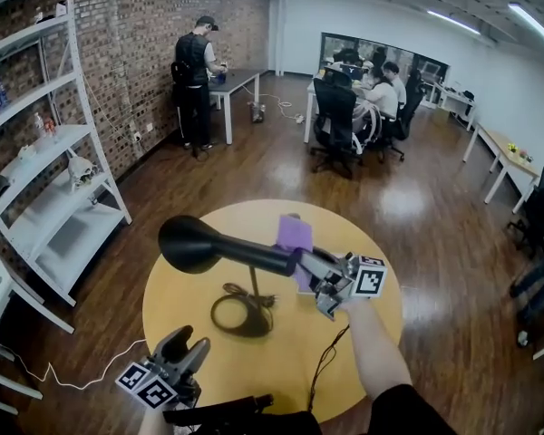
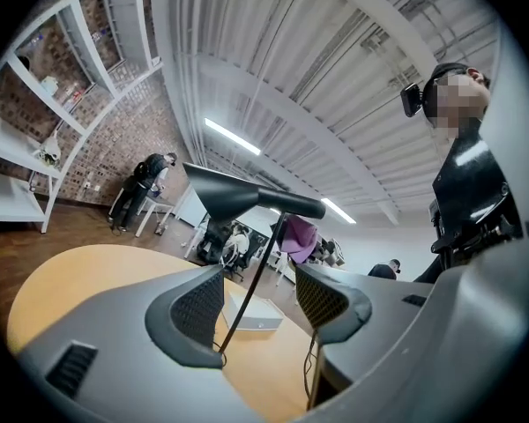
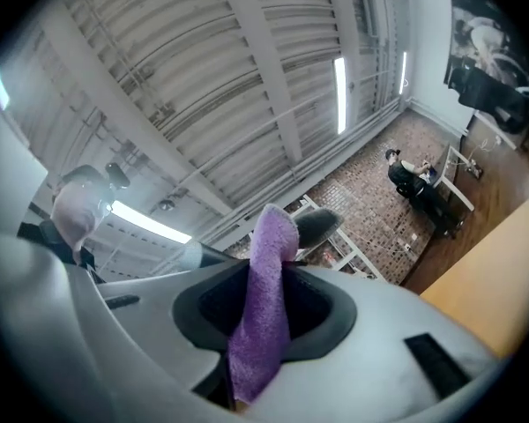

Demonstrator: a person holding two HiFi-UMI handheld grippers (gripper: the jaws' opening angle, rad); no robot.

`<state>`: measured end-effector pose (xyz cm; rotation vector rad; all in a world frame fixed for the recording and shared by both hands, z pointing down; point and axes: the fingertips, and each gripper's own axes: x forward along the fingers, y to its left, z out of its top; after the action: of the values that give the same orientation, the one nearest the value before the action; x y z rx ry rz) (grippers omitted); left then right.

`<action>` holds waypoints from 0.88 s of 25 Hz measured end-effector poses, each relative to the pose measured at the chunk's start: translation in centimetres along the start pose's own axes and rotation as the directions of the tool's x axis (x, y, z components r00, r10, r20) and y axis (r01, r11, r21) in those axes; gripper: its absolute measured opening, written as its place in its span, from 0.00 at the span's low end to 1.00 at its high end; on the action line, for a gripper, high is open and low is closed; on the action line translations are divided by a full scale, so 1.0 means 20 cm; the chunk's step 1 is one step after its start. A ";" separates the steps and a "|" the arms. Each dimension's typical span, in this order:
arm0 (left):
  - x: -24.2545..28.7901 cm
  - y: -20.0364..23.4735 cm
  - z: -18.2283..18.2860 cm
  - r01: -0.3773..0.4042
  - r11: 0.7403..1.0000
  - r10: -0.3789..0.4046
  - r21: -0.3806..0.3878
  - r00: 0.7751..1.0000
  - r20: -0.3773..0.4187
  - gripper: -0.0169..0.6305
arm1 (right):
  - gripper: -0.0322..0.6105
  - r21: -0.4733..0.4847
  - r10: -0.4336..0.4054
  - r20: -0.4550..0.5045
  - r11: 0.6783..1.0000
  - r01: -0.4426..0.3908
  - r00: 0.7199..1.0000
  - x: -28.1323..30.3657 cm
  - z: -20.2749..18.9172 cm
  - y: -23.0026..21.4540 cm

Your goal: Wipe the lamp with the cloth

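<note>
Head view: the purple cloth is held at the lamp neck, above the round table, by the right gripper.

Left gripper view: the left gripper is kept wide open, and nothing is held.

Right gripper view: the cloth is pinched tight.

Wiping seems just begun, and the shade is likely still to be done.

In the head view the left claw sits low at about 7 o'clock, its marker cube nearest the body and its tips aimed toward 1 o'clock. Its jaws stand wide apart and grip nothing. The right claw is held just right of centre and points toward 9 o'clock. Its jaws are pressed together on a purple cloth. The right forearm is bare and reaches up from a dark sleeve at 5 o'clock.
</note>
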<state>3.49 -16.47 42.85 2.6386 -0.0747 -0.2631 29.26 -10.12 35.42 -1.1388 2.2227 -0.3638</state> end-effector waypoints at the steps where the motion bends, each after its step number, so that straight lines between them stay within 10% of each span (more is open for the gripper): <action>1: 0.02 -0.01 0.00 0.013 1.000 -0.013 0.000 1.000 -0.002 0.40 | 0.20 0.004 0.027 0.011 1.000 -0.027 1.000 0.00 -0.01 0.04; 11: 0.02 -0.13 0.00 0.060 0.998 -0.060 0.011 0.998 0.020 0.40 | 0.20 0.029 0.025 -0.049 0.999 -0.024 0.998 0.17 -0.30 0.19; 22: 0.02 -0.10 -0.02 0.113 0.993 -0.113 -0.025 0.994 0.009 0.40 | 0.20 -0.059 -0.123 0.177 0.989 0.135 0.977 -0.21 -0.09 0.47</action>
<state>3.98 -14.55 42.24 2.6204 0.0750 -0.3102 24.03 -1.20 33.90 -1.3057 2.0309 -0.2308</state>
